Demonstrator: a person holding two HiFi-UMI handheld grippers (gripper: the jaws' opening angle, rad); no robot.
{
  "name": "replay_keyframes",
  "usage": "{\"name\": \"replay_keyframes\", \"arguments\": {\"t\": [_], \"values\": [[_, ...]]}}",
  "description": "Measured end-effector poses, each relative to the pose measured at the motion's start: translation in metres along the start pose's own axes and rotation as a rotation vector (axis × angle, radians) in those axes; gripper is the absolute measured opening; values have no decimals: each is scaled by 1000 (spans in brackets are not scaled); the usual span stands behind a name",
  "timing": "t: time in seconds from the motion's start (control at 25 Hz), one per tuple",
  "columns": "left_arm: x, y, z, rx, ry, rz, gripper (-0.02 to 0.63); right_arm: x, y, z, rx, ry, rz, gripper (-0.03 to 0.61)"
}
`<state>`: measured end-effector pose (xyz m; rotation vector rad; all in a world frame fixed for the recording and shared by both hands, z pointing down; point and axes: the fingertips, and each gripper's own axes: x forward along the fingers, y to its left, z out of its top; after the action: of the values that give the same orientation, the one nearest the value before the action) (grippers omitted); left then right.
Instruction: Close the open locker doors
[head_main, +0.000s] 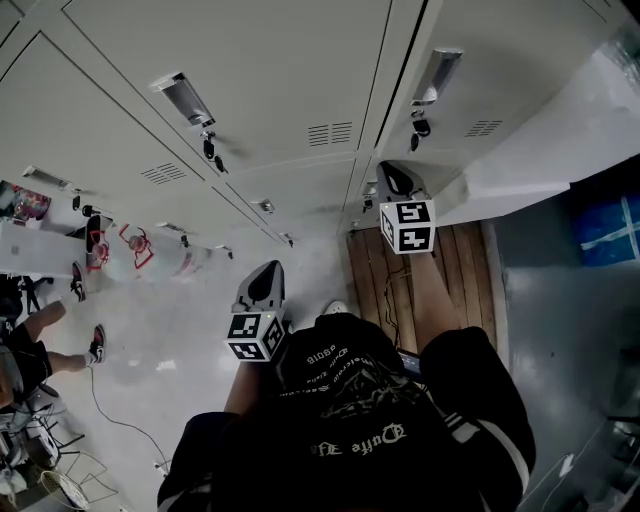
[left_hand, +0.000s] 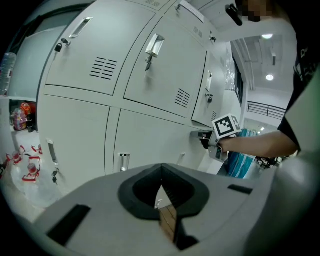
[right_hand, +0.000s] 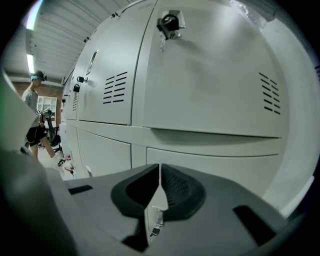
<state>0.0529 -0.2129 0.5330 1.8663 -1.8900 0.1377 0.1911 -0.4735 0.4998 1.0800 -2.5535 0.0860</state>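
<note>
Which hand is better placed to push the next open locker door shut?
Right. The right claw is right at the ajar door; the left claw is farther back, facing closed doors.

Left hand-held gripper (left_hand: 161, 176), right (right_hand: 159, 174) (jaws together)

Ahead of the right gripper (right_hand: 159, 172), whose fingers are closed, the locker fronts (right_hand: 200, 90) stand close and bar the way forward. A key lock (right_hand: 169, 23) juts out above the fingertips. To their right an open door (head_main: 540, 150) sticks out into the aisle. The left gripper (left_hand: 161, 176) has free air ahead of its fingers before the lockers. To their right the other forearm (left_hand: 260, 145) crosses. To the left the floor (head_main: 190, 340) lies open, with a cable (head_main: 105, 405) and a person (head_main: 30, 350) well apart.
</note>
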Motion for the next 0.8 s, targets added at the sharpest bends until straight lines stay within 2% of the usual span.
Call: {"name": "replay_keyframes", "arguments": {"t": [0.24,0.4,0.56,0.8], "values": [[9,-7,13,0,-37,-38,8,-30,6,-2,58,-42,-34,14],[10,-11,17,-7,-56,-52,8,-60,26,-9,79,-72,-27,14],[8,-14,24,19,-80,-55,8,-88,48,-16,124,-102,-27,12],[6,-20,27,32,-110,-57,8,-119,71,-40,199,-82,-36,6]]}}
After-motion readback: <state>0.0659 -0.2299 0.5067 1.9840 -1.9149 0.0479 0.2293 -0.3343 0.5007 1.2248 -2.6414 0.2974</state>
